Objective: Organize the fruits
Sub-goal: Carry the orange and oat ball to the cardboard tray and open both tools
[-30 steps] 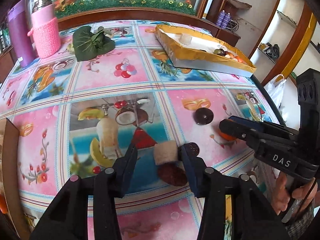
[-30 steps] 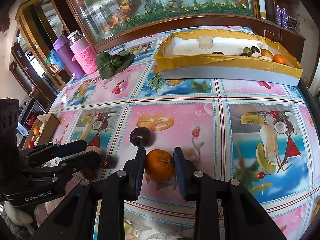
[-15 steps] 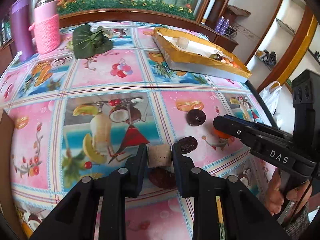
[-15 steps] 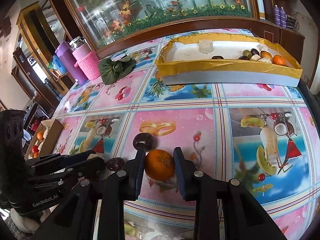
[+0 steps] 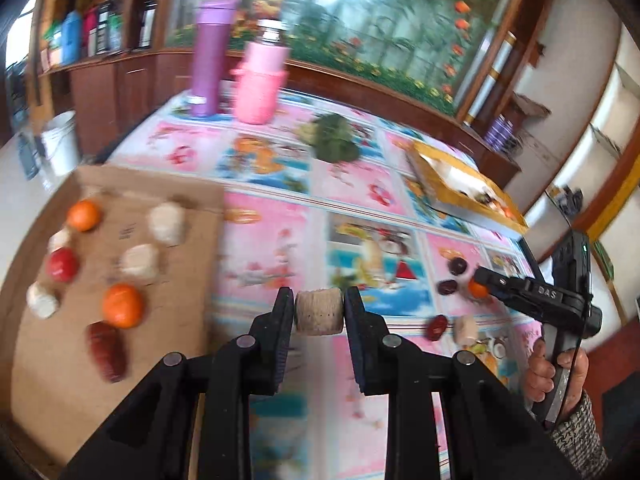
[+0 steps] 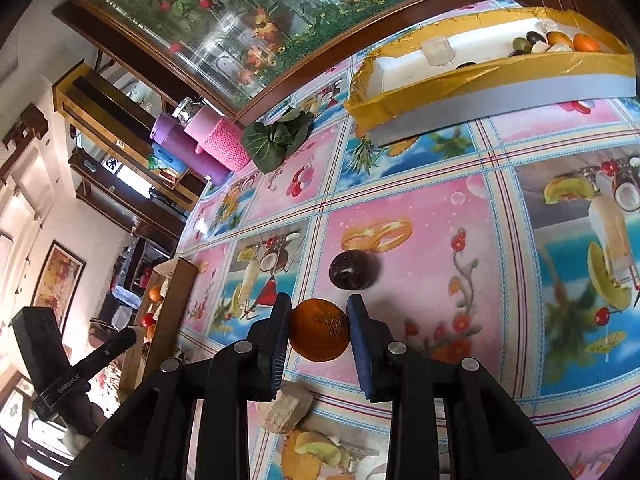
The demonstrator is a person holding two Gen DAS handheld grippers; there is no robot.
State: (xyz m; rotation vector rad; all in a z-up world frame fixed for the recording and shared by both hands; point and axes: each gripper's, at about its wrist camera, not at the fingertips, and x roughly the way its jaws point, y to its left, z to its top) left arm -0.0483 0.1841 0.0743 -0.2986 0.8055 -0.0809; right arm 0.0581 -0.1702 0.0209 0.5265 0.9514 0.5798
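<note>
We grasp a pale chunk (image 5: 319, 312) in the left gripper (image 5: 319, 316) and an orange (image 6: 319, 330) in the right gripper (image 6: 319, 330). Several fruits already lie in the cardboard box (image 5: 192, 264) at the table's left edge; a plum (image 6: 352, 270) and other pieces remain loose on the table (image 6: 420, 240).

Matt black plastic on the left gripper (image 5: 319, 312), with round bare-metal pins at the joints; fingers (image 5: 281, 322) faced with dark ribbed pads. Same matt black plastic on the right gripper (image 6: 318, 330). Rough, fibrous, pale beige surface on the cylinder (image 5: 319, 311). Dimpled, slightly glossy peel on the orange (image 6: 319, 329). Smooth, shiny dark skin on the plum (image 6: 352, 270). Glossy printed plastic sheet over the table (image 6: 432, 216). Plain matt brown cardboard for the tray (image 5: 184, 248). Shiny yellow tape round the white box (image 6: 472, 80). Pink knitted cloth on the flask (image 6: 224, 140). Polished dark wood on the cabinet frame (image 6: 320, 64).
</note>
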